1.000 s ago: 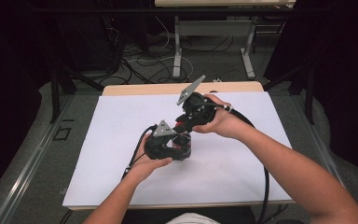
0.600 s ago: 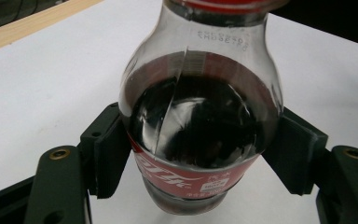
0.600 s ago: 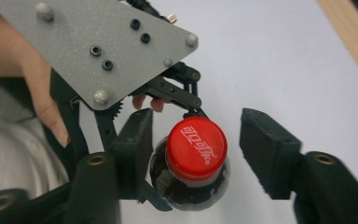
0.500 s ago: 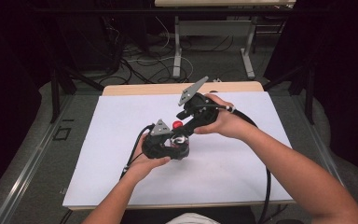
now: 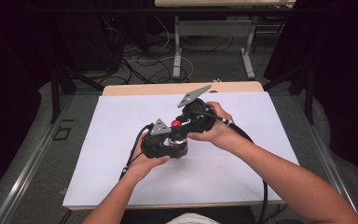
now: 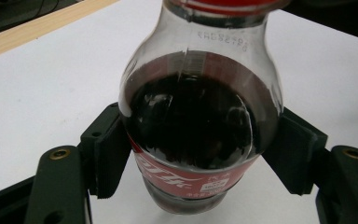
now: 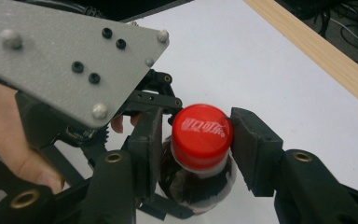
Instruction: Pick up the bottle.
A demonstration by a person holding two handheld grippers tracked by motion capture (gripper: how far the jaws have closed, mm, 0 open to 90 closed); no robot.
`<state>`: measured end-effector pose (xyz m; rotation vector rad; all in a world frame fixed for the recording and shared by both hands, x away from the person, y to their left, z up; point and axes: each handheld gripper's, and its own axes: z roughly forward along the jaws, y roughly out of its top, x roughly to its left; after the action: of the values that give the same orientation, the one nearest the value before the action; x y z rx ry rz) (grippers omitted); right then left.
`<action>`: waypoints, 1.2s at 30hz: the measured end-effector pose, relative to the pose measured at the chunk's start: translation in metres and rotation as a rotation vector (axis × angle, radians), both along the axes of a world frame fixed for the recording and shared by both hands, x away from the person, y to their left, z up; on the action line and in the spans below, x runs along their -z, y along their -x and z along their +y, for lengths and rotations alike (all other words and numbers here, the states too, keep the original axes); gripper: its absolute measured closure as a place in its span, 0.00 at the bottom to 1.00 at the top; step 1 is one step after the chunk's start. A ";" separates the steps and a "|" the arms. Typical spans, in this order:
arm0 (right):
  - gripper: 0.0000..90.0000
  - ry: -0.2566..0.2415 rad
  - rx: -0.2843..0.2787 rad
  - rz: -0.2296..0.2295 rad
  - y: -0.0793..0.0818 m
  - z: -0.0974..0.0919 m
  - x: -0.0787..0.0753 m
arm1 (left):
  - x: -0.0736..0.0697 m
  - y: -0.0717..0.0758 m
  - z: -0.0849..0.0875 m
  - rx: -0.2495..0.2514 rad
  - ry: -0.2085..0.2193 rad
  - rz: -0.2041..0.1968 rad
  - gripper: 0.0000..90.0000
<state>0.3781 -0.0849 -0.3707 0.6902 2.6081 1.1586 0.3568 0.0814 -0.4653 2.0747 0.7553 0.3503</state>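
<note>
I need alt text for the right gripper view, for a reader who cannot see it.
The right tongs close around the red cap of a small cola bottle standing on a white table. The left tongs hold the bottle lower down, under a grey three-cornered plate.

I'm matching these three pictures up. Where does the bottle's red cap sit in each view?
High view: red cap at centre, between the two claws.
Left gripper view: its lower rim at the top edge, above the dark cola.
Right gripper view: centre, top facing the camera, between two black pads.
Shared landmark: the white table.
</note>
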 end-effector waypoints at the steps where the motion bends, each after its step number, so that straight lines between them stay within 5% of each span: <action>1: 0.62 0.000 0.000 0.002 0.000 0.001 0.001 | 0.000 0.000 0.000 0.004 0.000 0.002 0.34; 10: 0.67 0.014 -0.040 0.021 -0.009 0.004 0.002 | 0.001 0.000 -0.002 0.015 0.002 0.012 0.34; 11: 0.68 0.046 -0.112 0.020 -0.013 0.004 0.000 | 0.000 0.000 -0.002 0.021 -0.010 0.014 0.34; 15: 0.68 0.094 -0.222 0.035 -0.020 0.002 -0.002 | 0.002 0.002 -0.005 0.036 -0.008 0.011 0.34; 17: 0.67 0.115 -0.343 0.026 -0.025 0.001 -0.004 | 0.001 0.003 -0.004 0.055 -0.012 0.032 0.34; 21: 0.66 0.108 -0.413 -0.015 -0.028 -0.001 -0.003 | 0.001 0.002 -0.005 0.043 0.006 0.023 0.34; 22: 0.55 0.088 -0.373 -0.024 -0.026 -0.002 -0.004 | 0.000 0.002 -0.003 0.040 -0.005 0.016 0.34; 25: 0.53 0.057 -0.316 -0.030 -0.023 -0.003 -0.005 | 0.000 0.001 -0.001 0.014 0.005 0.033 0.34; 26: 0.49 0.034 -0.219 -0.045 -0.015 -0.003 -0.005 | 0.000 0.001 0.000 0.011 0.003 0.030 0.34; 27: 0.49 0.034 -0.219 -0.045 -0.015 -0.003 -0.005 | -0.001 0.000 0.001 0.011 0.002 0.030 0.34; 29: 0.49 -0.005 -0.121 -0.043 -0.009 -0.002 -0.004 | -0.001 -0.001 0.002 0.013 0.012 0.022 0.34; 36: 0.50 -0.013 -0.046 -0.058 -0.005 0.004 0.002 | -0.002 0.001 0.000 0.007 0.029 0.026 0.34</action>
<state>0.3832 -0.0814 -0.3726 0.5928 2.5830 1.1914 0.3558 0.0811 -0.4632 2.0575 0.7644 0.3075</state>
